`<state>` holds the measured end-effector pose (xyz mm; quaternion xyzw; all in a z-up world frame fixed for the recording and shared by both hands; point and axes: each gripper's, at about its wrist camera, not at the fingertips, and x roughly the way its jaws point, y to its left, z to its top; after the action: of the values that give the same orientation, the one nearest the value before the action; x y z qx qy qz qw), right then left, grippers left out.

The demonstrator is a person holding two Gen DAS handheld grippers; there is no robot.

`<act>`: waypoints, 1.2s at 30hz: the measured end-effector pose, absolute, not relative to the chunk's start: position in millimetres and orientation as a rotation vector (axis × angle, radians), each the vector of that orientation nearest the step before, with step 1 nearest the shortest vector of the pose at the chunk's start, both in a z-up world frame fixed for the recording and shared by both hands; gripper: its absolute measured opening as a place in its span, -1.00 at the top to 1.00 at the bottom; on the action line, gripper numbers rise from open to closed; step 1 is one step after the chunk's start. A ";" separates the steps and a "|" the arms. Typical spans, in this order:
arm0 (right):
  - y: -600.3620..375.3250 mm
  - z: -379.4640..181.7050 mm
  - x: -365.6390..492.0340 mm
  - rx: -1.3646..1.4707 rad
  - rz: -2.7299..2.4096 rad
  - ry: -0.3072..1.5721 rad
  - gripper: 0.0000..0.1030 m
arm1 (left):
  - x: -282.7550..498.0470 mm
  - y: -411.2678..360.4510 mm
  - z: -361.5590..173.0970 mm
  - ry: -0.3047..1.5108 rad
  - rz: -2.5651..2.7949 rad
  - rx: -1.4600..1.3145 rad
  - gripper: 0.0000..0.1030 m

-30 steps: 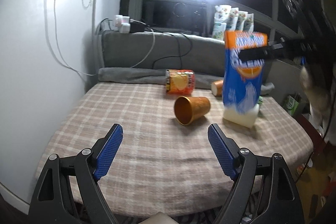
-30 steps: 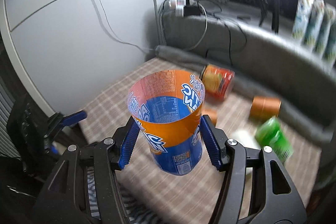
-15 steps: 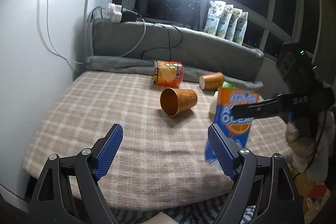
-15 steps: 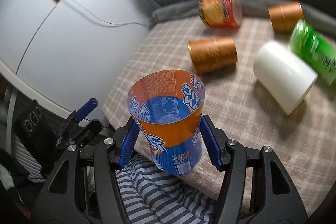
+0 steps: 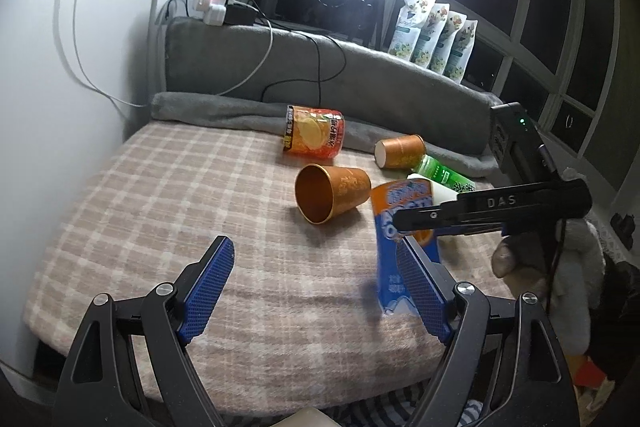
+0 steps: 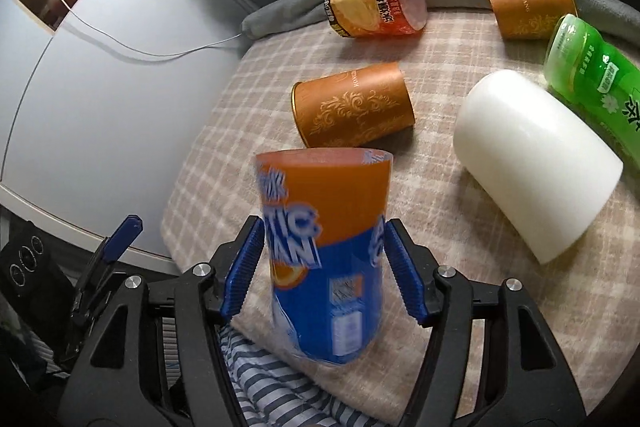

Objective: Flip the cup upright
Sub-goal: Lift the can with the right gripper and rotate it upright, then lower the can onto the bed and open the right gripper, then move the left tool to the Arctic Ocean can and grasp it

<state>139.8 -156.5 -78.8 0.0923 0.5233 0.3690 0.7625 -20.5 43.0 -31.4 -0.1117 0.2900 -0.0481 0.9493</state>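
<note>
An orange-and-blue paper cup (image 6: 324,259) stands mouth-up between my right gripper's (image 6: 318,269) blue pads near the checked blanket's front edge. The jaws have spread a little and the cup looks blurred, so contact is unclear. In the left wrist view the same cup (image 5: 400,227) is at the right, with the right gripper (image 5: 408,223) around it. My left gripper (image 5: 316,287) is open and empty, low over the front of the blanket (image 5: 180,207).
Lying on their sides are a gold cup (image 5: 332,193), a second gold cup (image 5: 400,151), a red-orange cup (image 5: 316,137), a white cup (image 6: 536,159) and a green cup (image 6: 596,75). A grey cushion (image 5: 320,75) backs the blanket. A white cabinet (image 5: 60,107) is at the left.
My right gripper has lowered the orange-and-blue cup toward the blanket's front right and tipped it more upright. Its jaws have widened around the cup. My left gripper stayed open.
</note>
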 end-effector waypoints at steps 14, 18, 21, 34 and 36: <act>-181.7 -35.4 92.5 0.052 0.624 0.858 -0.67 | 31.8 41.6 -48.3 0.768 -0.278 -0.415 -0.58; -192.2 -19.0 64.0 -0.029 0.469 0.737 -0.68 | 54.6 34.4 -53.2 0.835 -0.328 -0.447 -0.58; -204.9 -10.6 52.9 -0.030 0.386 0.695 -0.68 | 69.9 30.3 -56.3 0.873 -0.335 -0.449 -0.58; -240.6 2.4 24.5 -0.058 0.241 0.598 -0.68 | 114.4 27.1 -77.2 1.038 -0.366 -0.501 -0.58; -243.6 0.9 24.4 -0.047 0.233 0.598 -0.68 | 117.3 26.5 -78.7 1.050 -0.366 -0.503 -0.58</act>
<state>24.4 -243.6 0.9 -0.0232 0.2941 0.1144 0.9486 117.3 26.5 -78.7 -0.2361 0.4930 -0.1721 0.8195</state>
